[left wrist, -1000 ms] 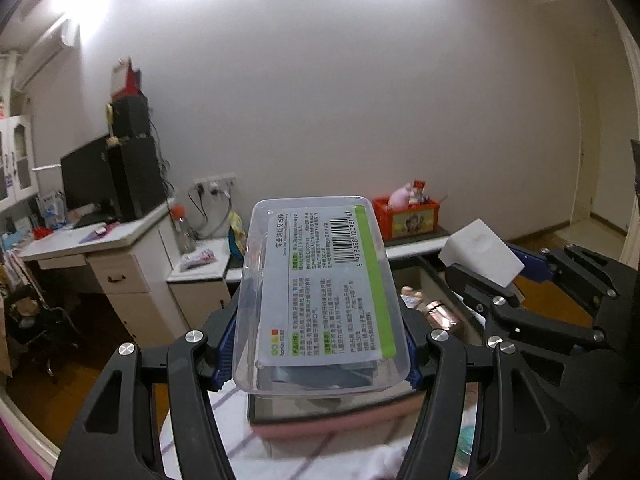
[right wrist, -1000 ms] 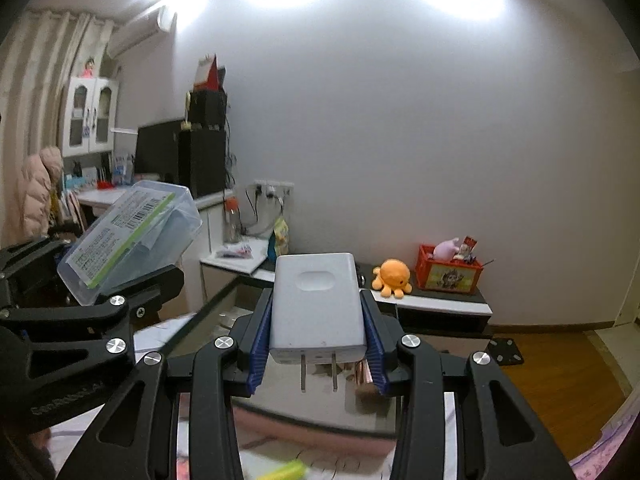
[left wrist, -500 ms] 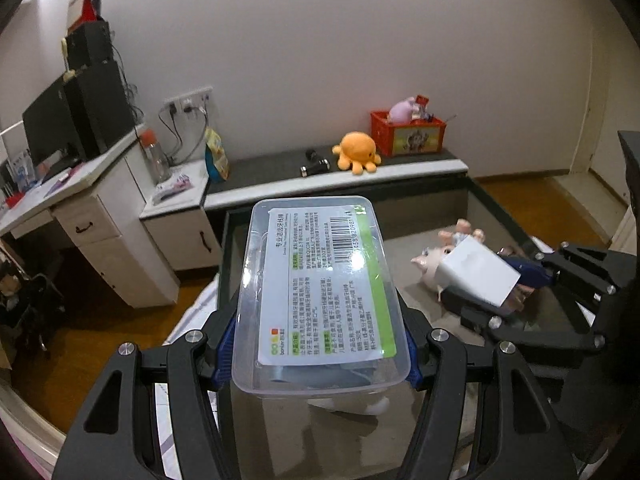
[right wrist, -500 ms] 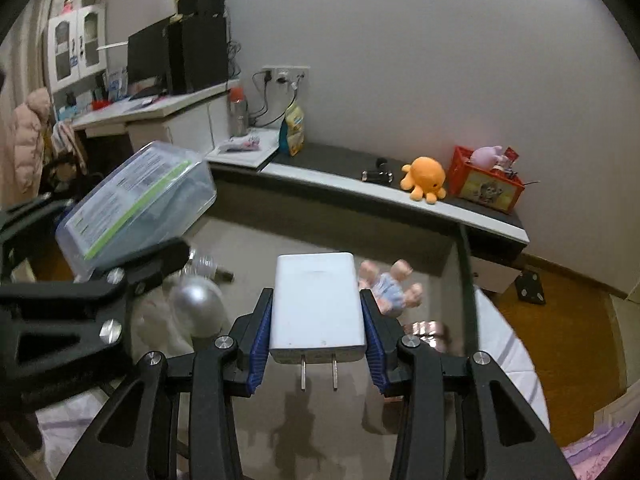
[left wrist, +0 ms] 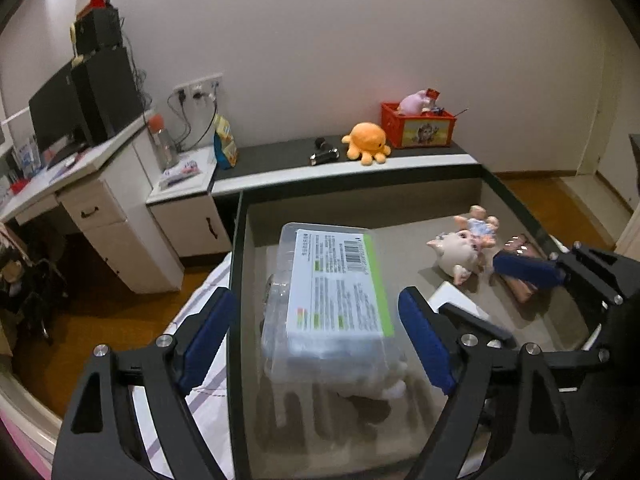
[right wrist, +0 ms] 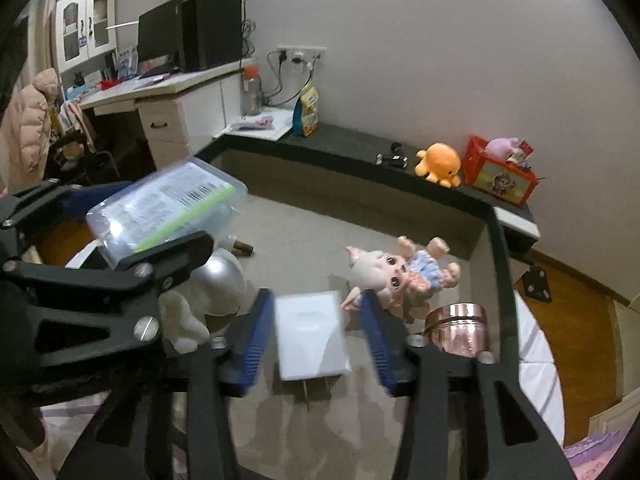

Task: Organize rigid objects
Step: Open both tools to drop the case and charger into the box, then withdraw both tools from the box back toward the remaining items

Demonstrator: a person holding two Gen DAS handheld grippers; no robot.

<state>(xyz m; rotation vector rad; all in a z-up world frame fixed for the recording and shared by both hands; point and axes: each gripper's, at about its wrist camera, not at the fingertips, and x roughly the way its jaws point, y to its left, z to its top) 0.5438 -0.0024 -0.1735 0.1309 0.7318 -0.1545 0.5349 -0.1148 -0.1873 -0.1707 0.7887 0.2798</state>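
Note:
A clear plastic box (left wrist: 332, 300) with a green-and-white label lies between the blue pads of my left gripper (left wrist: 316, 340). Its jaws are opening and the pads stand apart from the box, which rests tilted on a white plush inside the dark-rimmed bin (left wrist: 236, 280). In the right wrist view a white plug adapter (right wrist: 312, 336) sits between the pads of my right gripper (right wrist: 316, 344). Those jaws are opening too, with a gap on both sides. The adapter looks blurred just above the bin floor. The box (right wrist: 168, 208) and left gripper (right wrist: 120, 240) appear at the left there.
In the bin lie a pig doll (right wrist: 396, 276), a copper tin (right wrist: 460, 328), a silver ball (right wrist: 222, 280) and a white plush (right wrist: 180, 320). Behind it a low shelf holds an orange octopus (left wrist: 366, 144) and a red box (left wrist: 418, 126). A desk stands at the left.
Both grippers have come down and tipped toward the bin. Their jaws have spread, and the pads have come off the plastic box and the adapter.

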